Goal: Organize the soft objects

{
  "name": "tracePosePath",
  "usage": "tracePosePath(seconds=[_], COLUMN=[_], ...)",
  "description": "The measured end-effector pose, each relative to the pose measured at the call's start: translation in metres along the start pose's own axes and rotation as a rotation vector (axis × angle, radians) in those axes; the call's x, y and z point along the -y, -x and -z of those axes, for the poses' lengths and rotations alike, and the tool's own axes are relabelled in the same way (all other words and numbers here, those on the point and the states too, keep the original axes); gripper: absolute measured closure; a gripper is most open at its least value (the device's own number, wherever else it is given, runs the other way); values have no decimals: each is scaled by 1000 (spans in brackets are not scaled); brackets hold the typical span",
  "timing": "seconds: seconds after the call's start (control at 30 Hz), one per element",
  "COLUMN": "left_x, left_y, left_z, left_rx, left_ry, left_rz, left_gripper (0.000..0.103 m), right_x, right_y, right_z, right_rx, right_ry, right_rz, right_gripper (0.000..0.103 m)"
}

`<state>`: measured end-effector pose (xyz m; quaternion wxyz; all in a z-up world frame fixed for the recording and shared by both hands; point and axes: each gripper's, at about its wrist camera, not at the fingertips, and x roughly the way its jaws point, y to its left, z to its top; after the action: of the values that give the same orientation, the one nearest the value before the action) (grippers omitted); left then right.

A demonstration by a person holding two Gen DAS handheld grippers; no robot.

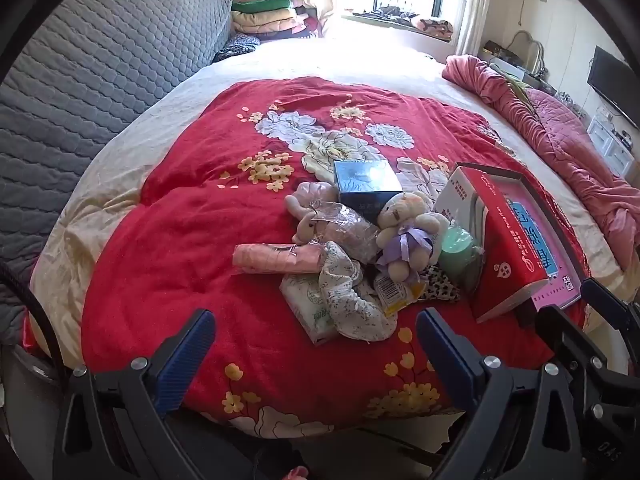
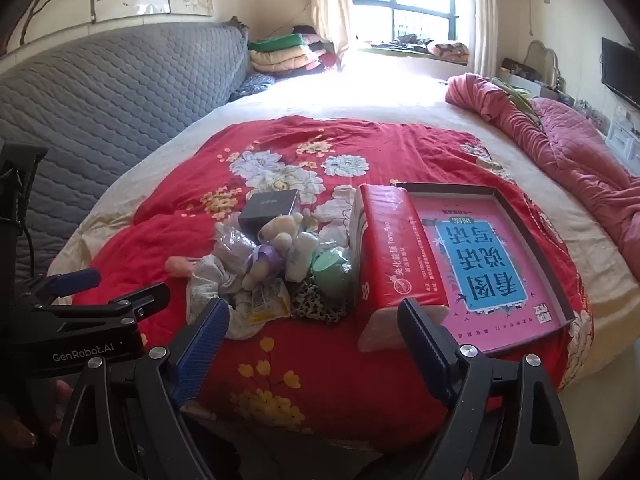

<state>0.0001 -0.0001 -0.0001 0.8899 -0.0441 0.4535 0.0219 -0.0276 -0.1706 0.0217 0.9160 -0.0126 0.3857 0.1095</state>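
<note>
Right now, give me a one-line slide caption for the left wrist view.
Left gripper hovers, jaws open, above a teddy bear and soft clutter on a red floral quilt.

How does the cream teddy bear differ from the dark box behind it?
The teddy bear is cream, rounded and plush, with a purple ribbon; the dark box is blue-black, flat-sided and glossy. The bear lies on the pile of small items, while the box sits behind the pile. Both lie on the red floral quilt, untouched by either gripper.
</note>
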Motion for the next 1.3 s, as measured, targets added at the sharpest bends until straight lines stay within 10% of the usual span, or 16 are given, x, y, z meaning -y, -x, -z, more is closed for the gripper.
tracePosePath(seconds=[1.3], left_x=[-5], left_y=[5], left_z=[-2], left_rx=[4], left_ry=[2], left_rz=[-16], left_gripper=[2], right_x=[-2], right_y=[2], right_z=[2], right_rx=[9], right_ry=[-3], right_rz=[6], right_gripper=[16])
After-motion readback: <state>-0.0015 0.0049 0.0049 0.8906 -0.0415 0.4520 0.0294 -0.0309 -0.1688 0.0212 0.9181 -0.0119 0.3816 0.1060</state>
